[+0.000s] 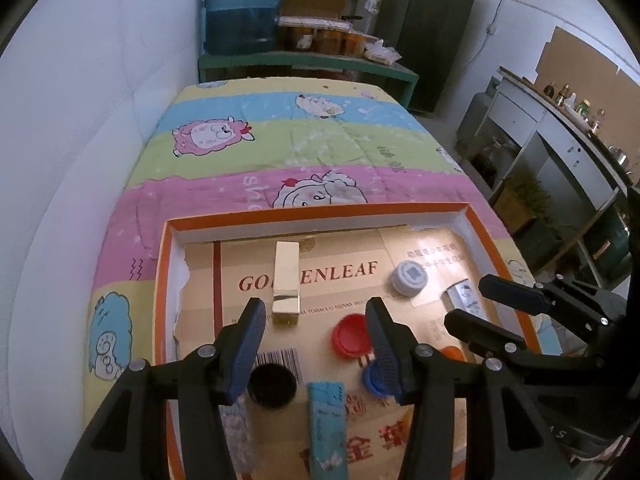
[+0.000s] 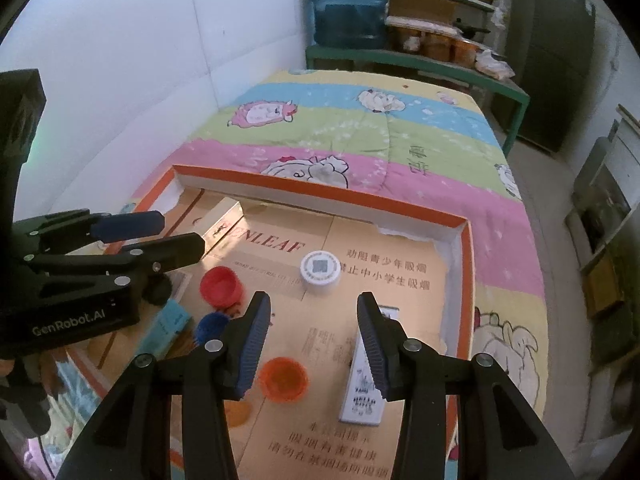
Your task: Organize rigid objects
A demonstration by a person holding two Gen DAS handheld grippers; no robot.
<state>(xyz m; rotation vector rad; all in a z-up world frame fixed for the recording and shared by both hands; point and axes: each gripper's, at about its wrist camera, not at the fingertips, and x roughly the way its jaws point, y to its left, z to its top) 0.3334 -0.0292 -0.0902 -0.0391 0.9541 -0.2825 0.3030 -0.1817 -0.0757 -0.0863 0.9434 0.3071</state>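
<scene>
An orange-rimmed shallow box (image 1: 312,213) (image 2: 320,190) lined with gold cardboard holds small items. My left gripper (image 1: 316,312) is open and empty above a gold rectangular box (image 1: 287,280), a red cap (image 1: 352,334), a black cap (image 1: 272,385), a blue cap (image 1: 374,378) and a teal box (image 1: 328,424). My right gripper (image 2: 314,308) is open and empty above an orange cap (image 2: 283,378) and a white patterned box (image 2: 362,384). A white cap (image 2: 320,268) (image 1: 409,276) lies ahead.
The box sits on a cartoon-sheep quilt (image 1: 280,152) over a table beside a white wall (image 1: 80,120). A blue water jug (image 1: 240,8) and shelves stand behind. The left gripper shows at the left of the right wrist view (image 2: 152,232).
</scene>
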